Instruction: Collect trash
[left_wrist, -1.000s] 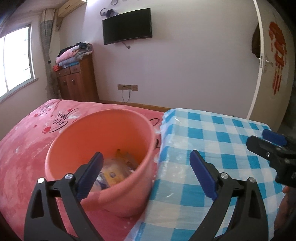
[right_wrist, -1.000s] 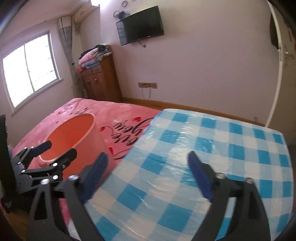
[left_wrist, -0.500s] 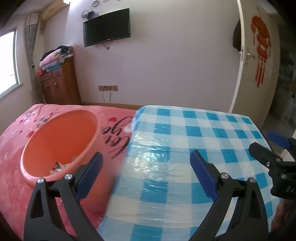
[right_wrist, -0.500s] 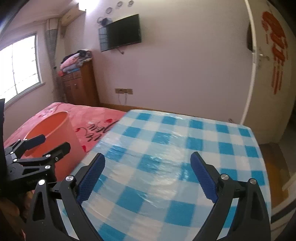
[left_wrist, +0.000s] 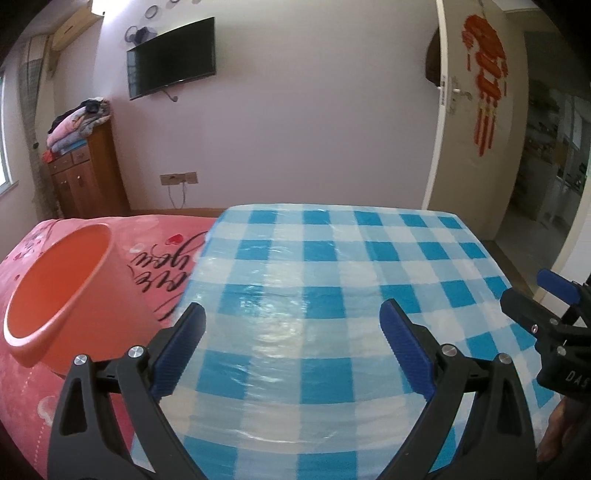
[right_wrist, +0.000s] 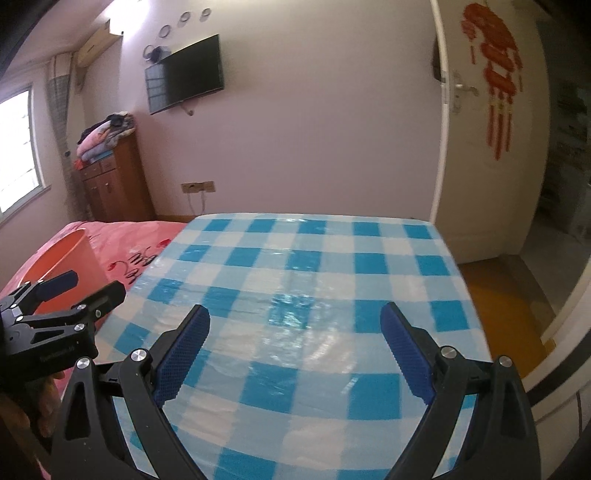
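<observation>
Both grippers, left (left_wrist: 291, 332) and right (right_wrist: 295, 334), hang wide and empty over the checked table (left_wrist: 332, 258). The bin (left_wrist: 55, 288) sits left of the left gripper. No trash shows; scanning slowly seems wise.

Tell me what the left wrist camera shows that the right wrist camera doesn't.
Only the left wrist view shows the orange bucket's open mouth and inner wall, plus the lit room beyond the doorway. Only the right wrist view shows the window and the yellow floor beside the table. Both show the blue checked tablecloth, wall TV, wooden cabinet, pink bedspread, and both hand-held grippers, left and right, open and empty.
</observation>
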